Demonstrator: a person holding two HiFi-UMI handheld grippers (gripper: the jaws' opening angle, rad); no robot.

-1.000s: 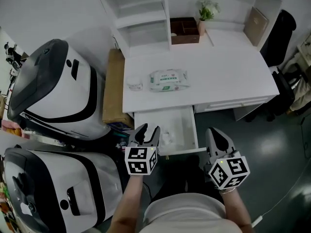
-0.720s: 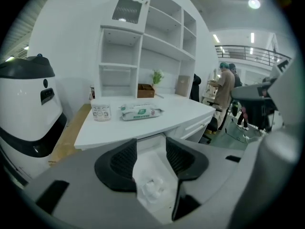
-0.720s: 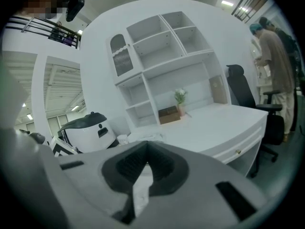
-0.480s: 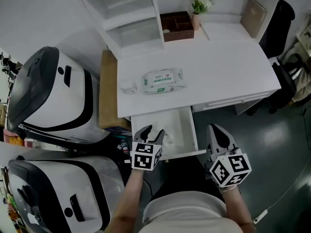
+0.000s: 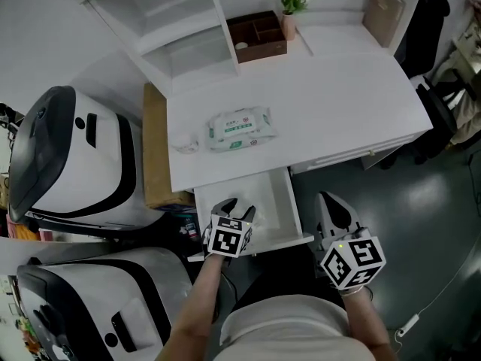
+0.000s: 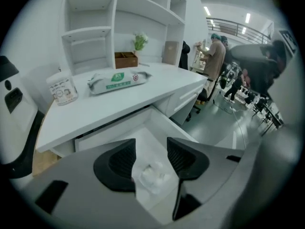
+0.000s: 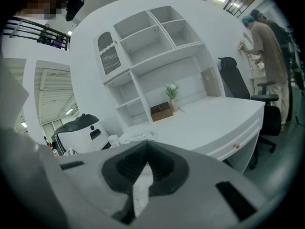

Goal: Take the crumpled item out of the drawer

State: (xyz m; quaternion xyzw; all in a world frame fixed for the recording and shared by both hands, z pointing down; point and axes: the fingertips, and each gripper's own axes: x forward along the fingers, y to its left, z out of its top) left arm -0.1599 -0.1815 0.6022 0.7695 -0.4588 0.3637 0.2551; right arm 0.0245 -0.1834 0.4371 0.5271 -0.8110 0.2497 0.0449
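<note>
1. Because the drawer stands pulled out from the near edge of the white table (image 5: 323, 119), toward the person, the whole job sits at the near left of the scene. A pack of wipes (image 5: 239, 126) lies farther back on the table top, well apart from the drawer.
2. The drawer (image 5: 278, 198) is a shallow white tray. Its floor looks bare except for one small thing.
3. The left claw (image 5: 236, 208) hangs over the near left part of the drawer. Its jaws stand apart and hold nothing. In the left gripper view, its two dark ribbed pads frame a clear gap.
4. The right claw (image 5: 333, 205) hangs at the near right, outside the drawer and past its right wall. Its jaws are closed tip to tip, with nothing between them.
5. The crumpled item (image 6: 151, 176) is a small white wad lying on the drawer floor. In the left gripper view it sits in line with the gap between the left claw's jaws, just below them, and it appears to touch neither pad. It is a roundish lump with no clear long axis, so the angle of the jaws likely matters little. The left claw is much the nearer of the two. The next move probably calls for a short drop straight down, then a gentle squeeze on the wad.
</note>
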